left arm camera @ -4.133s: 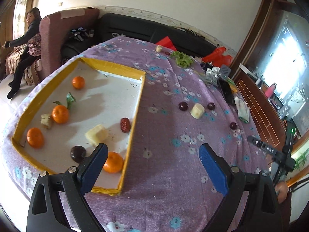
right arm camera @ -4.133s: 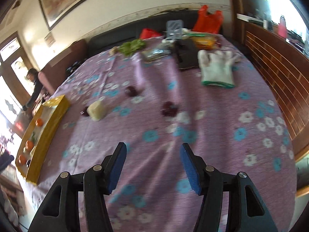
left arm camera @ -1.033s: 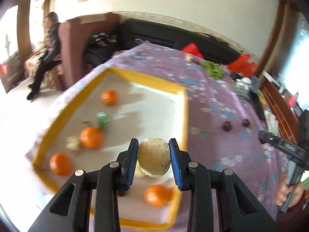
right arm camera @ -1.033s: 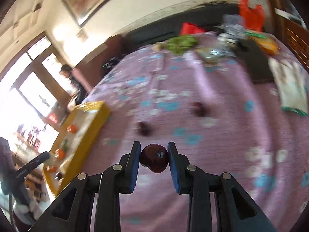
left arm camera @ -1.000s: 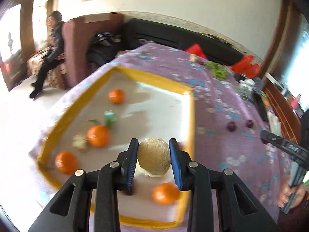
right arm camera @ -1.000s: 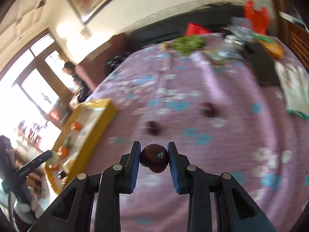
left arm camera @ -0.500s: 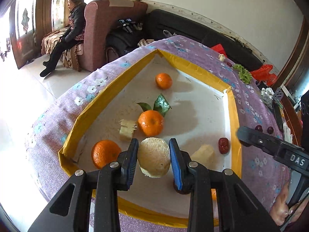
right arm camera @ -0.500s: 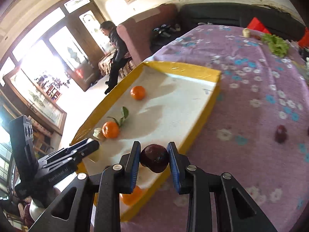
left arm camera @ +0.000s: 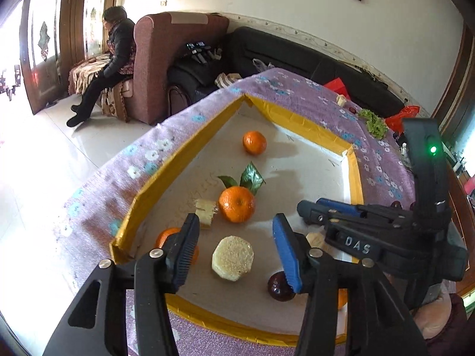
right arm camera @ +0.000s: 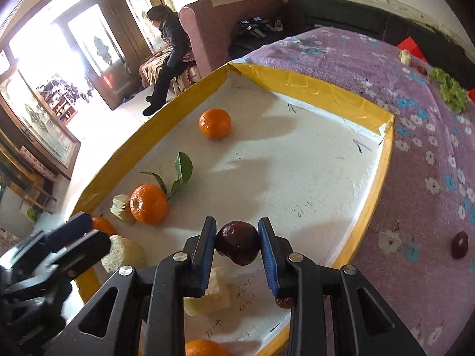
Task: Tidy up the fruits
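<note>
A yellow-rimmed white tray (left arm camera: 190,154) lies on the purple flowered tablecloth. My left gripper (left arm camera: 234,246) is open above the tray; a pale round fruit piece (left arm camera: 233,258) lies on the tray floor between its fingers. My right gripper (right arm camera: 237,243) is shut on a dark red plum (right arm camera: 237,246) and holds it over the tray (right arm camera: 383,175). In the tray lie several oranges, one with leaves (left arm camera: 236,203), pale fruit chunks and a dark plum (left arm camera: 279,287). The right gripper's body (left arm camera: 386,231) shows in the left wrist view.
More dark plums lie on the cloth right of the tray (right arm camera: 459,244). Green leaves (right arm camera: 451,89) and a red bag sit at the table's far end. A sofa and armchair stand behind the table. A person (left arm camera: 109,59) sits at the far left.
My left gripper has opened and let the pale fruit piece down onto the tray. My right gripper has carried the plum further in over the tray.
</note>
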Motion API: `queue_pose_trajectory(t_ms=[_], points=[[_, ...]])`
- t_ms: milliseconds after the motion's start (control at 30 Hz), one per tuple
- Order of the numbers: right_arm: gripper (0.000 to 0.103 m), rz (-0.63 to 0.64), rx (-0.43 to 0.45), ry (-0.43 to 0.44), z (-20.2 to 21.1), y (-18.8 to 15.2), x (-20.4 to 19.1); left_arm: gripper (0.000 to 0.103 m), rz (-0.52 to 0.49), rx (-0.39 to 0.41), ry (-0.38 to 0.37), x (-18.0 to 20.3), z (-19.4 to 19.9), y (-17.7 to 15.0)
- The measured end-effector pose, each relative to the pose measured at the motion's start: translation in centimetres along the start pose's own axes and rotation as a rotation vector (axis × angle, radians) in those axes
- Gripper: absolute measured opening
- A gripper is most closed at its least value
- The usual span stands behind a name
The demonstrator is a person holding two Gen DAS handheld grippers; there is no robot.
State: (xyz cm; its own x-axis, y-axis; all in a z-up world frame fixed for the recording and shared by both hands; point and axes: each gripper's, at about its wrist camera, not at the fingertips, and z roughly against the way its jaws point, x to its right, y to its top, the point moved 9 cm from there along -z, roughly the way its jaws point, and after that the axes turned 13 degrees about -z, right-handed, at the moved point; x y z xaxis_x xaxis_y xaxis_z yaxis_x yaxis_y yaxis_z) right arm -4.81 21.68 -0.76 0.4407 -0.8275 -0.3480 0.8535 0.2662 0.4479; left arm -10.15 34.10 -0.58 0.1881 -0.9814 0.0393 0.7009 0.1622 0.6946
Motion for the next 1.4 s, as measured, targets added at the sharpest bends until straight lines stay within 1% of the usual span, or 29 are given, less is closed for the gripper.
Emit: queue_pose_trajectory(t_ms=[67,200,267,333,400,467,533,600,667,700,1000,1100,1233,1400], points=[[0.034,0.008,0.002,0.009,0.3,-0.1,-0.4,0.065,0.001,0.013,0.016,0.0,0.6,0.4],[0.037,0.032,0.026,0.016,1.6,-0.1,-1.4,0.070,-0.003,0.039,0.052,0.0,2.1,0.9],[0.041,0.041,0.042,0.018,2.5,-0.3,-1.7,0.073,-0.015,0.051,0.082,-0.1,2.9,1.1],[0.044,0.056,0.070,0.011,3.6,-0.3,-1.9,0.076,-0.029,0.066,0.122,0.0,3.7,1.3],[0.050,0.063,0.107,0.000,4.8,-0.4,-2.0,0.078,-0.045,0.090,0.154,0.2,4.6,1.5],[0.058,0.066,0.142,-0.008,6.2,-0.6,-1.9,0.087,-0.065,0.116,0.190,0.6,5.5,1.8],[0.062,0.071,0.178,-0.028,7.5,-0.9,-1.5,0.089,-0.087,0.135,0.214,1.1,6.4,1.9],[0.064,0.070,0.211,-0.054,8.7,-1.2,-1.0,0.091,-0.102,0.139,0.212,1.8,7.0,2.0],[0.069,0.059,0.234,-0.077,9.7,-1.5,-0.3,0.091,-0.106,0.133,0.203,2.3,7.4,1.9],[0.070,0.053,0.239,-0.084,10.0,-1.6,0.1,0.091,-0.109,0.127,0.203,2.6,7.4,1.9],[0.072,-0.002,0.258,-0.122,12.2,-3.8,3.4,0.091,-0.132,0.106,0.170,5.1,8.2,0.8],[0.072,-0.022,0.264,-0.126,12.8,-4.1,4.4,0.091,-0.137,0.104,0.169,5.5,8.4,0.7],[0.076,-0.045,0.273,-0.133,13.5,-4.5,5.6,0.091,-0.146,0.095,0.176,5.9,8.5,0.6],[0.076,-0.071,0.274,-0.140,13.9,-4.9,6.9,0.091,-0.152,0.078,0.177,6.1,8.2,0.2]])
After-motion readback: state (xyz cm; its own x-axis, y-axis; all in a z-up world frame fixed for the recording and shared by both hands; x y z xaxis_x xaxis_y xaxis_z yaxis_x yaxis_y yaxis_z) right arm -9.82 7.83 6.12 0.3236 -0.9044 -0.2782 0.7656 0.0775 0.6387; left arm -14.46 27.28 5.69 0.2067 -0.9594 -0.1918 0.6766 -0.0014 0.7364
